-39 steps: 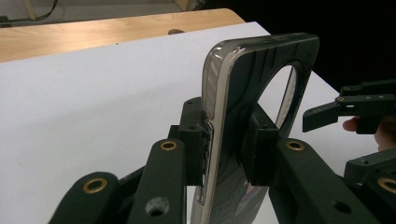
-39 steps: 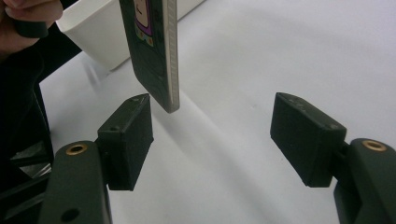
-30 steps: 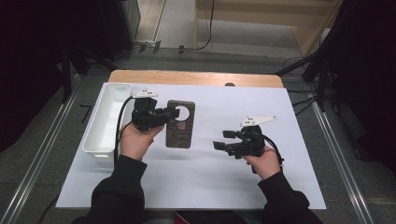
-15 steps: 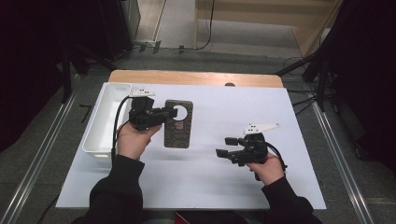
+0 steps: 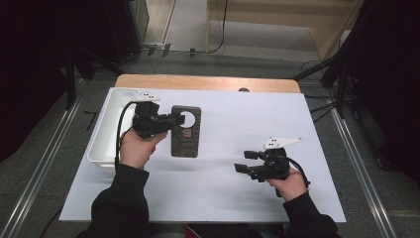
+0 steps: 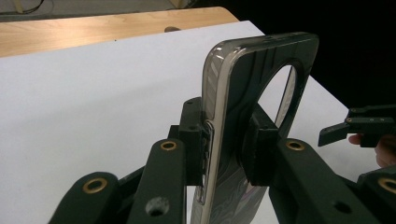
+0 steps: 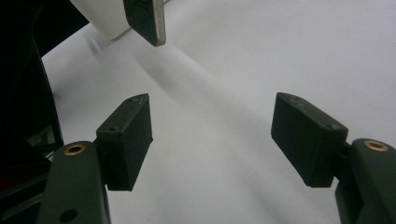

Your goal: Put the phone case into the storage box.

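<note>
Glossy smoked phone case [image 6: 252, 107], round cutout

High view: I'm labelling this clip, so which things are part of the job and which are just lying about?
In the job:
- phone case, clamped by the left gripper
- right gripper, open with nothing between its jaws, apart from the case

Lying about:
- white tray at the table's left edge
- white sheet over the table
</note>
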`<state>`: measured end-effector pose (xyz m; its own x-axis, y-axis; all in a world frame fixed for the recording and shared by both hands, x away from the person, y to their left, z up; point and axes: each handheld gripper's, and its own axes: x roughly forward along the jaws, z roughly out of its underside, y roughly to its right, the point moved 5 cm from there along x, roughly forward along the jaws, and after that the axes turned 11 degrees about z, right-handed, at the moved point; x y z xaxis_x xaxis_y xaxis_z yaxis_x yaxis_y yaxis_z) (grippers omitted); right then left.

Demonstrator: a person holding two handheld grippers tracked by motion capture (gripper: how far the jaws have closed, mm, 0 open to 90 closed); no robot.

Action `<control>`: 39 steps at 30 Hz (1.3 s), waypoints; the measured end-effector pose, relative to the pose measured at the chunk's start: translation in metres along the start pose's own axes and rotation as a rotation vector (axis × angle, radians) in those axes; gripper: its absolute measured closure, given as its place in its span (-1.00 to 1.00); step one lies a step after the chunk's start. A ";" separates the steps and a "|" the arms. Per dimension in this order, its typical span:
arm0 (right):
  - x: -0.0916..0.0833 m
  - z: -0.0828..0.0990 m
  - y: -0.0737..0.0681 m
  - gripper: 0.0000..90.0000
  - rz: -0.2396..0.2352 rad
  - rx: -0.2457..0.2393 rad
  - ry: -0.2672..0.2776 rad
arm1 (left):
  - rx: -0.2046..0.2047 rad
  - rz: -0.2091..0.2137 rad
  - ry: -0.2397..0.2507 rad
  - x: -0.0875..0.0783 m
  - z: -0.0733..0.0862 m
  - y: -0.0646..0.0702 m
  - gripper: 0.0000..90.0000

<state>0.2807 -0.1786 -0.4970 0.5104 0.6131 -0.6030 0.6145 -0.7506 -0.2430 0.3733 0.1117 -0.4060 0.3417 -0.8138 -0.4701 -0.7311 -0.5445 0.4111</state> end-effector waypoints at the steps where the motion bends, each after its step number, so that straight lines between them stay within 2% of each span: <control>1: -0.001 0.001 0.000 -0.38 0.000 0.000 0.000 | 0.000 -0.003 0.000 -0.001 0.000 -0.001 0.62; 9: -0.005 0.009 0.004 -0.38 0.018 -0.002 -0.002 | 0.005 -0.009 0.003 -0.007 -0.002 -0.003 0.62; 25: -0.015 0.024 0.014 -0.39 0.059 0.003 -0.006 | -0.012 -0.012 0.015 -0.014 -0.002 -0.009 0.62; 28: -0.015 0.026 0.015 -0.41 0.057 -0.003 0.009 | -0.018 -0.013 0.017 -0.016 -0.003 -0.010 0.62; 39: -0.017 0.033 0.019 -0.42 0.063 0.012 0.002 | -0.024 -0.009 0.028 -0.023 -0.010 -0.011 0.62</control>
<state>0.2640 -0.2112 -0.5161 0.5492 0.5653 -0.6155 0.5741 -0.7904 -0.2136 0.3798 0.1343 -0.3917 0.3645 -0.8140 -0.4522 -0.7135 -0.5562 0.4260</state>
